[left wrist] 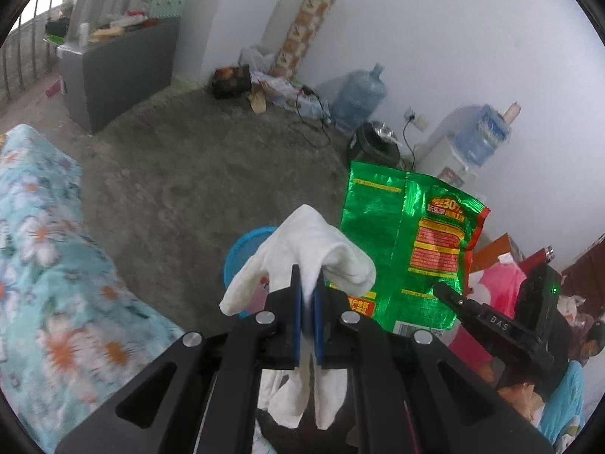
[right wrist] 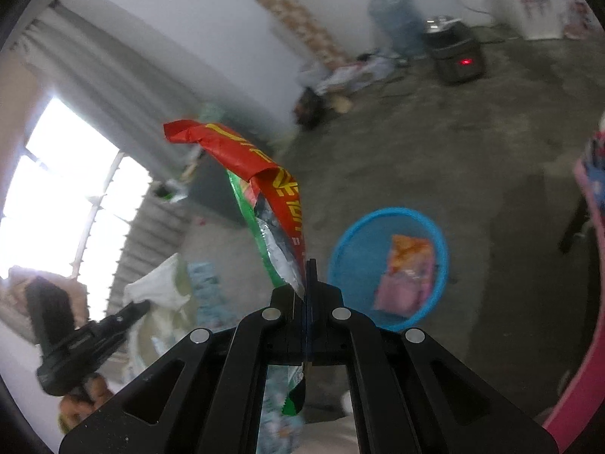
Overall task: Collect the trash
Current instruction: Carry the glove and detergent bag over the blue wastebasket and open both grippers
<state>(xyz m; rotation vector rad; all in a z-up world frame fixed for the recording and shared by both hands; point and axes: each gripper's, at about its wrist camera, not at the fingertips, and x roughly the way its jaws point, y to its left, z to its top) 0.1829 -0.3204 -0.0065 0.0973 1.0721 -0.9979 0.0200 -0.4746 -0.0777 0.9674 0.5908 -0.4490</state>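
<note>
My left gripper (left wrist: 308, 276) is shut on a crumpled white tissue (left wrist: 302, 249), held in the air above the floor. Behind it the rim of a blue basket (left wrist: 242, 244) shows. My right gripper (right wrist: 305, 272) is shut on a green and red snack bag (right wrist: 264, 196), which stands up from the jaws. The same bag (left wrist: 408, 242) shows in the left wrist view, held by the right gripper (left wrist: 450, 297). The blue basket (right wrist: 344, 249) sits on the floor right of the bag and holds a pink and orange wrapper (right wrist: 406, 272). The left gripper (right wrist: 128, 312) with the tissue (right wrist: 159, 283) shows at lower left.
A floral blanket (left wrist: 45, 249) covers a bed at left. A grey cabinet (left wrist: 113, 64), a tall patterned box (left wrist: 306, 26), water jugs (left wrist: 359, 94), a black pot (left wrist: 374, 145) and cables stand along the far wall. Pink items (right wrist: 590, 265) lie at right.
</note>
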